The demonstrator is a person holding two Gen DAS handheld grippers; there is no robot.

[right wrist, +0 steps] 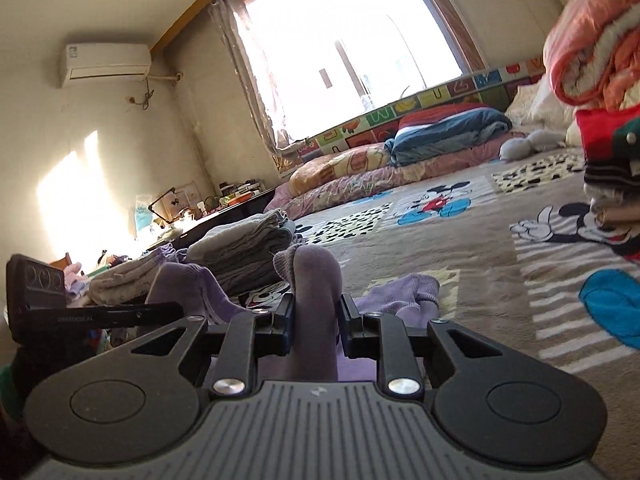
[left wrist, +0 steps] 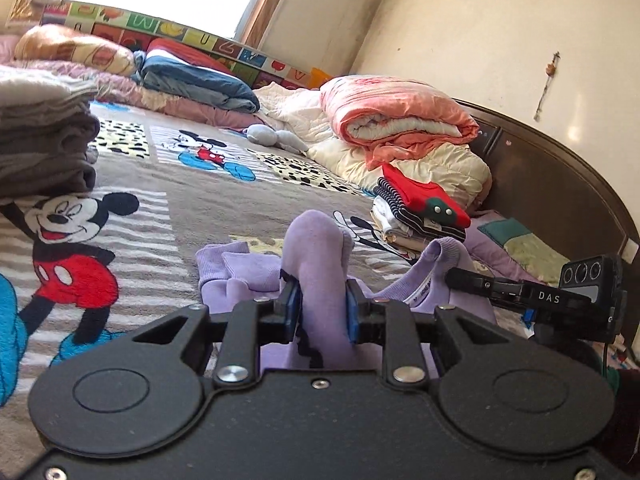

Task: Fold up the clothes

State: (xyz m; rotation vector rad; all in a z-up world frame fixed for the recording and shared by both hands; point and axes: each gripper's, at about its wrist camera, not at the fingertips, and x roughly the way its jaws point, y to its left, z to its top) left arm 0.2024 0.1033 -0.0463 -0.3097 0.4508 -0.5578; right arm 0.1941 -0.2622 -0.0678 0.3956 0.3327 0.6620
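Observation:
A lilac sweatshirt (left wrist: 240, 276) lies on the cartoon-mouse bedspread (left wrist: 224, 200), partly bunched. My left gripper (left wrist: 322, 304) is shut on a thick fold of this sweatshirt, which bulges up between the blue pads (left wrist: 352, 312). In the right wrist view my right gripper (right wrist: 316, 316) is shut on another fold of the lilac sweatshirt (right wrist: 404, 292), whose cuff end lies on the bedspread (right wrist: 460, 248) just beyond. Each view shows the other gripper at its edge: the right one (left wrist: 452, 276) beside the collar, the left one (right wrist: 176, 308) at the far left.
A stack of folded clothes with a red piece on top (left wrist: 420, 208) sits near the dark headboard (left wrist: 560, 176). Grey folded garments (left wrist: 44, 136) pile up at the left. Rolled quilts (left wrist: 396, 116), pillows and a soft toy (left wrist: 276, 138) line the far side under the window.

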